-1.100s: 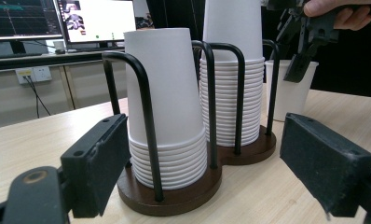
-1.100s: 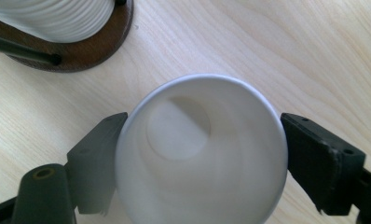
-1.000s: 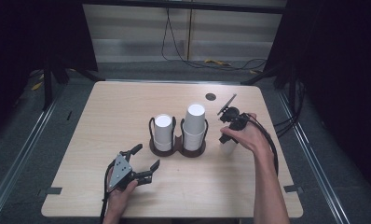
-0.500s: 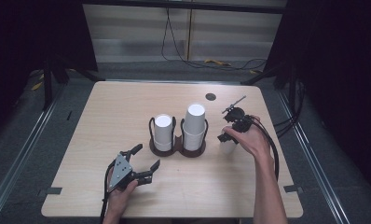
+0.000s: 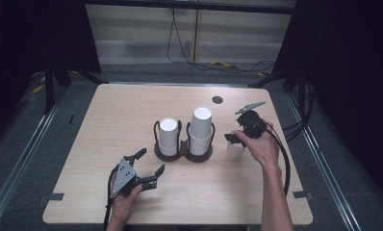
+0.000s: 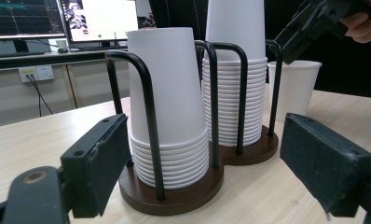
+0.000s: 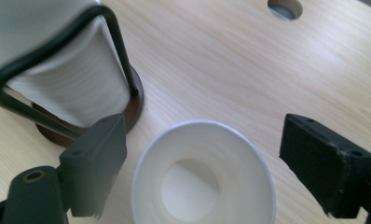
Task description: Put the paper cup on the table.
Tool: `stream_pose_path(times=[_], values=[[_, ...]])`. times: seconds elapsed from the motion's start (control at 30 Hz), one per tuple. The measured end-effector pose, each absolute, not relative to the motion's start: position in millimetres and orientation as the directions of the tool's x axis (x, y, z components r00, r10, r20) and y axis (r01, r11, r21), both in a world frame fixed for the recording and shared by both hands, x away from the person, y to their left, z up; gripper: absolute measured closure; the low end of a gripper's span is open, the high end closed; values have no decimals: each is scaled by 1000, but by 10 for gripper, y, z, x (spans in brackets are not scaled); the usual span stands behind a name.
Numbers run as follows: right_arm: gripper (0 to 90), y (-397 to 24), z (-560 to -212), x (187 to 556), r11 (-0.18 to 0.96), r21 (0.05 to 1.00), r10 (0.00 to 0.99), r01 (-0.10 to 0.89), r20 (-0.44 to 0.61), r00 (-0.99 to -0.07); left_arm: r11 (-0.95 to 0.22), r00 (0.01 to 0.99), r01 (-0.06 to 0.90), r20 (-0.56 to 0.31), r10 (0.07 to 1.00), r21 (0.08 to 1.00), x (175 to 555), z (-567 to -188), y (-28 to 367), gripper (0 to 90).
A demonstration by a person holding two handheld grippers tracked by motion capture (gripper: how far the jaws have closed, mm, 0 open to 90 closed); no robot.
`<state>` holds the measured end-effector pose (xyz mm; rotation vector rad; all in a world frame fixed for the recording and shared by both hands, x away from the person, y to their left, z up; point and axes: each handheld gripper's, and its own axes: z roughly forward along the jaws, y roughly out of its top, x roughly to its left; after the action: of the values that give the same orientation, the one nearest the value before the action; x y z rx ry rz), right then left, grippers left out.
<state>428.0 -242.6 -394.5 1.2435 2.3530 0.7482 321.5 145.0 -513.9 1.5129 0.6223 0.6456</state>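
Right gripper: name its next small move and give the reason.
Probably lift straight up and clear. The right gripper stands open above the cup, which sits upright on the table beside the rack, with neither pad touching its rim, so it looks released.

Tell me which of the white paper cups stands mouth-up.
The single cup on the bare table, right of the holder, under the right tool. The two stacks sit upside down inside the holder.

No text, label or number was legible; the monitors [image 6: 62, 18] behind the cups [image 6: 167, 93] showed only unreadable graphics.
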Motion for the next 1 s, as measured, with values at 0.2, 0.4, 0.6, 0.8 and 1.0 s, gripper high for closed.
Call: stream_pose_path(times=[0.2, 0.4, 0.6, 0.8, 1.0], values=[[157, -2504, -3963, 4204, 381, 684, 859, 622, -14, -511, -37, 692, 2, 25, 722, 999, 3215, -5139, 1450, 158], [152, -2488, -3901, 4104, 325, 762, 872, 560, -12, -490, -35, 685, 0, 26, 728, 999, 3214, -5139, 1451, 158], [162, -2490, -3932, 3979, 276, 811, 882, 515, 0, -472, -45, 685, -1, 33, 727, 999, 3214, -5138, 1456, 158], [138, -2485, -3939, 3785, 236, 857, 894, 458, -6, -448, -48, 685, 0, 35, 728, 999, 3216, -5137, 1456, 158], [137, -2447, -3920, 3593, 204, 897, 892, 393, -5, -451, -22, 681, 8, 11, 732, 1000, 3218, -5142, 1469, 158]])
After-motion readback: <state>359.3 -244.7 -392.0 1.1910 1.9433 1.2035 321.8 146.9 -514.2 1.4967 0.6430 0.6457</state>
